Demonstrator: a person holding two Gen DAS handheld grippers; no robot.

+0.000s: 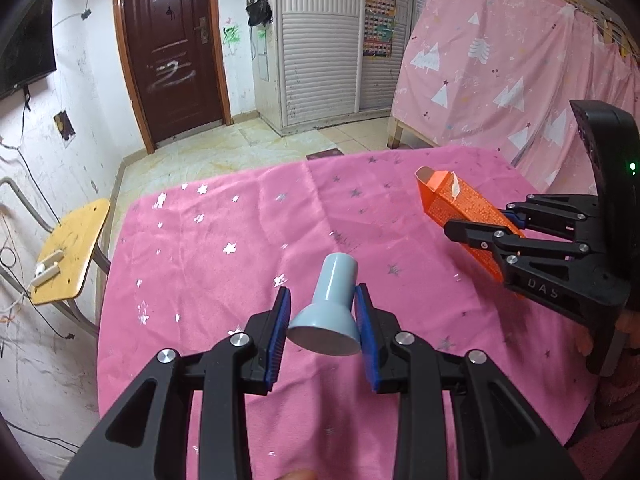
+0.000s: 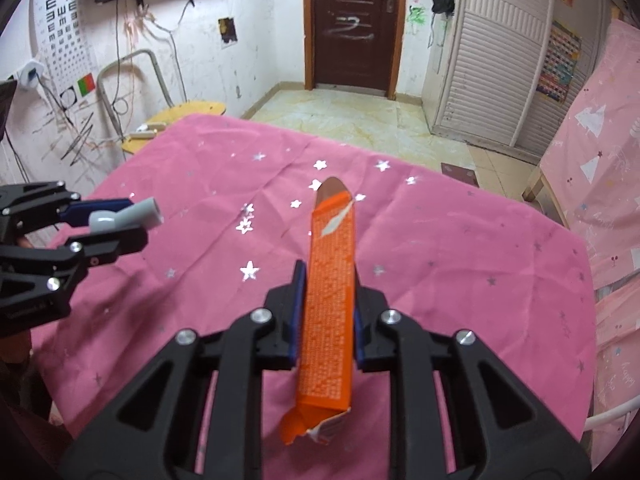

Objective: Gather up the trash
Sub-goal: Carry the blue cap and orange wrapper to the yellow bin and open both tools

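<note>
Gripping blue cap (image 1: 326,312), left claw (image 1: 323,312); right claw (image 2: 326,304) clamps orange box (image 2: 328,320), torn end visible right view only

A long orange carton (image 2: 328,300), torn open at both ends, sits clamped between the right gripper (image 2: 326,312) pads, pointing forward. A pale blue funnel-shaped cap (image 1: 330,304), wide end toward the camera, is pinched between the left gripper (image 1: 322,320) pads.

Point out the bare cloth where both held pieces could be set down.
The pink tablecloth carries nothing: bare from its far edge to the near edge. Only the air is occupied, by the left gripper holding the blue funnel-shaped cap and the right gripper holding the orange carton.
</note>
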